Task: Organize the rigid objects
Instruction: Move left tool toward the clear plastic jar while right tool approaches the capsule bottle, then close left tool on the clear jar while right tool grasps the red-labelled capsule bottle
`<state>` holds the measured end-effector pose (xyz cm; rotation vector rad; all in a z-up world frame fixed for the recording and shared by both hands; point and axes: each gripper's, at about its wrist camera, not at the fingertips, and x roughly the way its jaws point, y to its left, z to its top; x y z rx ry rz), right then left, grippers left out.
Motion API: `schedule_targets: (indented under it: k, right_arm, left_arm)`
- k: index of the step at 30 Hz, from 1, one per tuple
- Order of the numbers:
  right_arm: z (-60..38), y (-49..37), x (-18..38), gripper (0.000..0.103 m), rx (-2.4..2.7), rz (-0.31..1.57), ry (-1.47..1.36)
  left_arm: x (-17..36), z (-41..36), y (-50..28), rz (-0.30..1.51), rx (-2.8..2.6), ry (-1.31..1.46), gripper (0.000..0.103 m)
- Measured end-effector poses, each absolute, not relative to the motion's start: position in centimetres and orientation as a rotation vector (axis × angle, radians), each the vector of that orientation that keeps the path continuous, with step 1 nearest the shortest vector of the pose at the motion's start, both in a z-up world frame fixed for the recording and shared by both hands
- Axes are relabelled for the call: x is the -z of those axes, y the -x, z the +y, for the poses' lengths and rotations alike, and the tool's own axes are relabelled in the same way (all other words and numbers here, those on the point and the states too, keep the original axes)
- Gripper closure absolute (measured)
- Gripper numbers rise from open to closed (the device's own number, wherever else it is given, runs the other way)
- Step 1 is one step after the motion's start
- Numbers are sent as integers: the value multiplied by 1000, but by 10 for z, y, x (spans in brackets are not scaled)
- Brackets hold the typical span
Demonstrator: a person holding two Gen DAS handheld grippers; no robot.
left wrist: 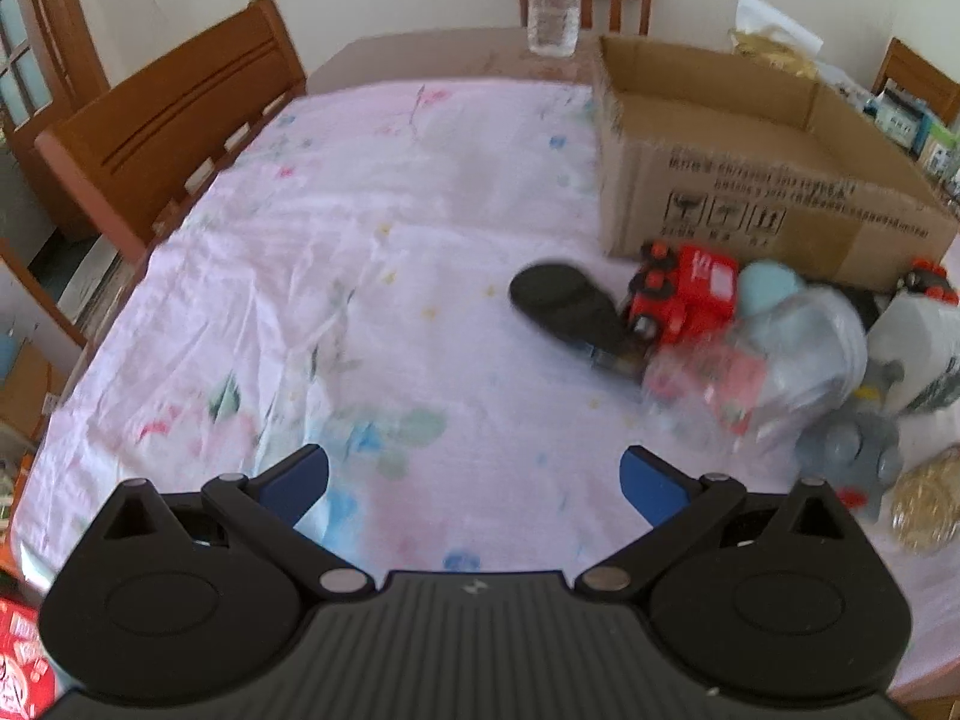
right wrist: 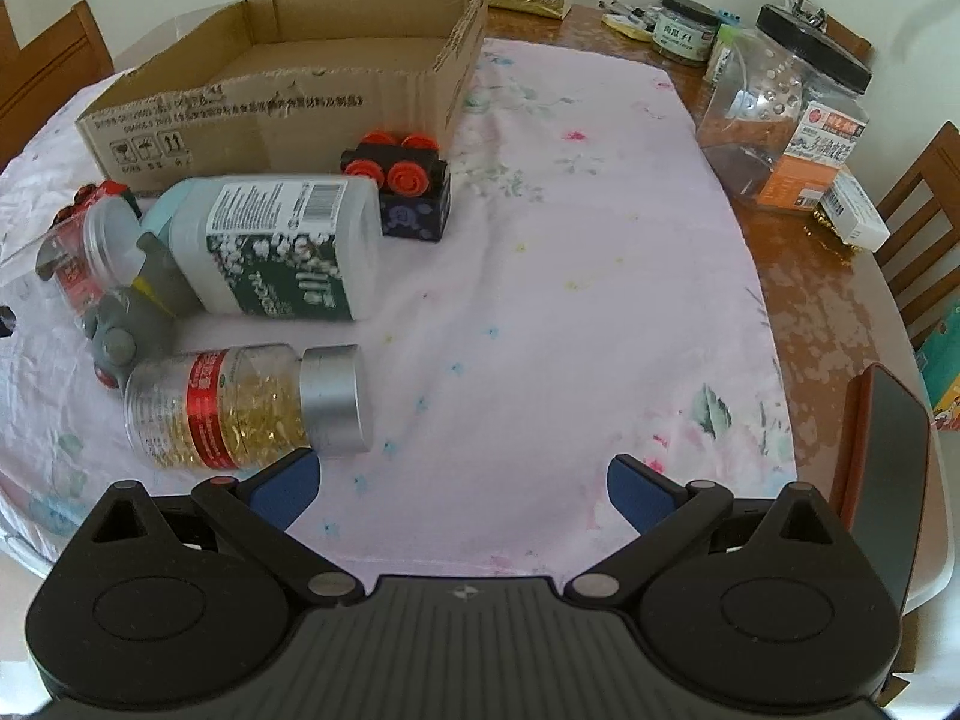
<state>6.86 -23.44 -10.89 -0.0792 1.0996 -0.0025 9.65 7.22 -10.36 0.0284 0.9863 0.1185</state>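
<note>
Left wrist view gives me the left tool (left wrist: pixel 474 480) hovering released over the pink flowered cloth (left wrist: pixel 360 240) on the bench, blue pads wide apart with nothing between them. Ahead to its right sits the open cardboard box (left wrist: pixel 750 180), whose side carries rows of printed characters too small for me to read and a strip of handling symbols. In front of the box the clutter lies bunched: a black flat piece (left wrist: pixel 564 300), a red toy truck (left wrist: pixel 684 294), a clear jar (left wrist: pixel 774 360) blurred beyond reading, and a grey toy (left wrist: pixel 858 450). A water bottle (left wrist: pixel 553 0) stands upright at the far edge. Right wrist view shows the right tool (right wrist: pixel 462 489) likewise released and empty, low over the cloth. Just beside its left pad lies a capsule jar (right wrist: pixel 240 408) on its side, silver cap toward the tool, with a red label I cannot read. Behind it a white bottle (right wrist: pixel 282 246) lies flat, barcode up, its green label showing white flowers and upside-down lettering. A dark toy car (right wrist: pixel 402 192) lies wheels-up by the box corner. Jars and packets (right wrist: pixel 786 120) crowd the bare wood at right.
</note>
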Motion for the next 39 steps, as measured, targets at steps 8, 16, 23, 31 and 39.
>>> schedule_targets:
  k: [8, 16, 23, 31, 39]
  right_arm:
    - [-220, -59, 99, 0, -139, 1092, 52]
    - [-204, -56, 97, 0, -264, 1089, 26]
    - [-201, -58, 96, 0, -274, 1081, 17]
    - [-201, -60, 94, 0, -272, 1074, 3]
    - [-198, -67, 92, 0, -277, 1068, -1]
  left_arm:
    - [113, 53, -76, 1036, -5, 40, 1]
    - [86, 19, -77, 963, 136, 98, 1]
    - [77, -2, -115, 906, 4, 144, 0]
    - [87, -20, -127, 904, -106, 124, 0]
    - [88, -6, -123, 939, -143, 118, 0]
